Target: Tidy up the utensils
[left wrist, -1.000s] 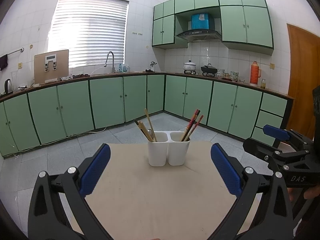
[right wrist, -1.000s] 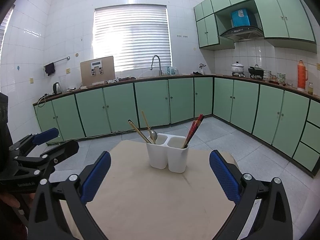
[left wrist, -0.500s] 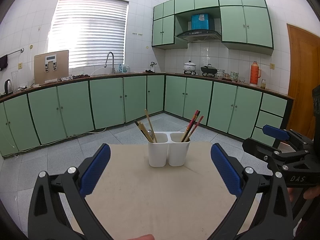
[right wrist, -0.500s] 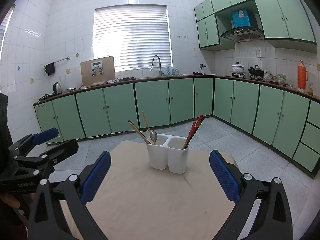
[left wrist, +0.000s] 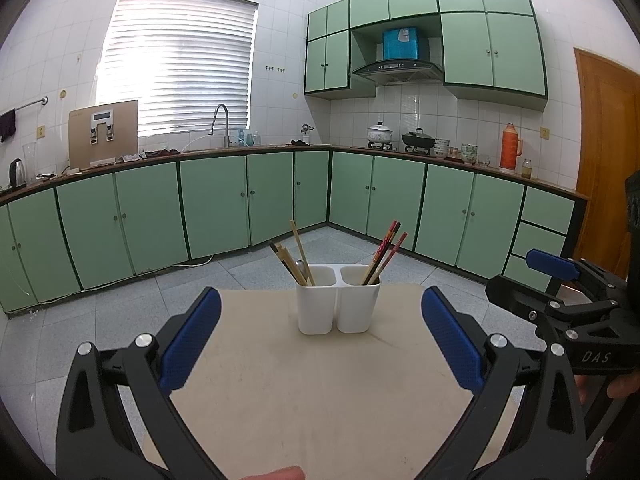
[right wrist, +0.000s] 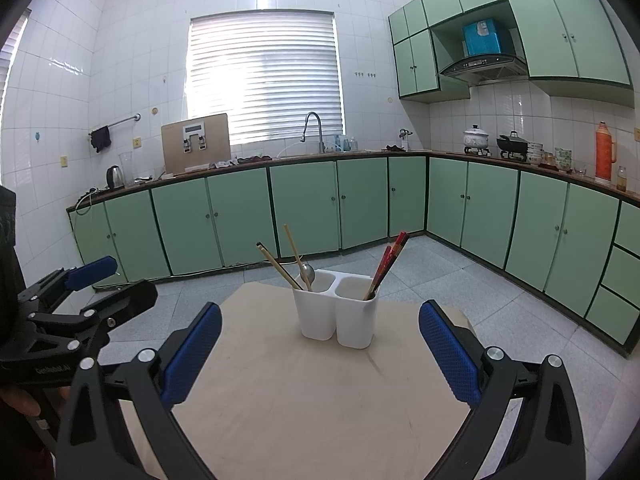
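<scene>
Left wrist view, left to right. My left hand-held gripper [left wrist: 320,344] fills the lower frame, its blue-padded fingers [left wrist: 190,344] spread wide and holding nothing. Between them lies the pale tabletop [left wrist: 320,392]. At centre frame, on the far part of the tabletop, stands the white two-compartment holder [left wrist: 338,300]. Its left compartment carries wooden chopsticks [left wrist: 298,250] and a metal spoon [left wrist: 301,269]; its right compartment carries red-and-dark chopsticks [left wrist: 386,250], leaning to the right. At the right edge, my right hand-held gripper [left wrist: 520,276] is seen from the side; from this angle I cannot tell its opening.

Right wrist view, left to right. At the left edge, my left hand-held gripper [right wrist: 116,280] appears side-on, one blue pad above a black finger. My right hand-held gripper [right wrist: 320,352] occupies the lower frame, fingers [right wrist: 450,354] spread wide, empty. The holder [right wrist: 340,312] stands upright at centre frame on the tabletop [right wrist: 312,400], well apart from both grippers. Wooden chopsticks [right wrist: 276,262] and spoon [right wrist: 308,271] lean left in the left compartment; red chopsticks [right wrist: 390,256] in the right.
</scene>
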Demonstrator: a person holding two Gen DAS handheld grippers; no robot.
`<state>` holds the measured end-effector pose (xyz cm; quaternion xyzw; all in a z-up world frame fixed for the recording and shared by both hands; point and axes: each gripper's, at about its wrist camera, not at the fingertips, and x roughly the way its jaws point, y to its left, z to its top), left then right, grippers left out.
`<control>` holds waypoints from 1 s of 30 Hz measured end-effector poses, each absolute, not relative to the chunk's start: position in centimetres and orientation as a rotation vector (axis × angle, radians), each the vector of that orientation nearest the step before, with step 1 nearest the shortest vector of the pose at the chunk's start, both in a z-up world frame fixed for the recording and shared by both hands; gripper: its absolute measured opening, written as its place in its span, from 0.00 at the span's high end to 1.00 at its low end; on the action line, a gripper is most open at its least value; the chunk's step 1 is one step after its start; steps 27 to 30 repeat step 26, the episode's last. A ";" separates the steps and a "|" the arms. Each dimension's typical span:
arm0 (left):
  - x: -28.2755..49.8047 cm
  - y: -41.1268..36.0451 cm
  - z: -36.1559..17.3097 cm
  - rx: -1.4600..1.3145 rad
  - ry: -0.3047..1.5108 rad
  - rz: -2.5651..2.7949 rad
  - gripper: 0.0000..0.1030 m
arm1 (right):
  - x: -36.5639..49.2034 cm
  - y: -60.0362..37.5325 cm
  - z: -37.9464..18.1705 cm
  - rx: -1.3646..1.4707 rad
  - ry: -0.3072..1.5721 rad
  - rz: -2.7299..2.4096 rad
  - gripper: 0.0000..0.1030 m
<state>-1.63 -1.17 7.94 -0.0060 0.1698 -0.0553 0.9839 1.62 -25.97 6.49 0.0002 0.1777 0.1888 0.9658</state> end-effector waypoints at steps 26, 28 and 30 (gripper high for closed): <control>-1.2 -0.7 8.2 -0.016 0.347 -0.113 0.05 | 2.1 -26.2 6.6 -0.004 0.369 0.375 0.06; -1.2 -0.7 8.2 -0.016 0.347 -0.113 0.05 | 2.1 -26.2 6.6 -0.004 0.369 0.375 0.06; -1.2 -0.7 8.2 -0.016 0.347 -0.113 0.05 | 2.1 -26.2 6.6 -0.004 0.369 0.375 0.06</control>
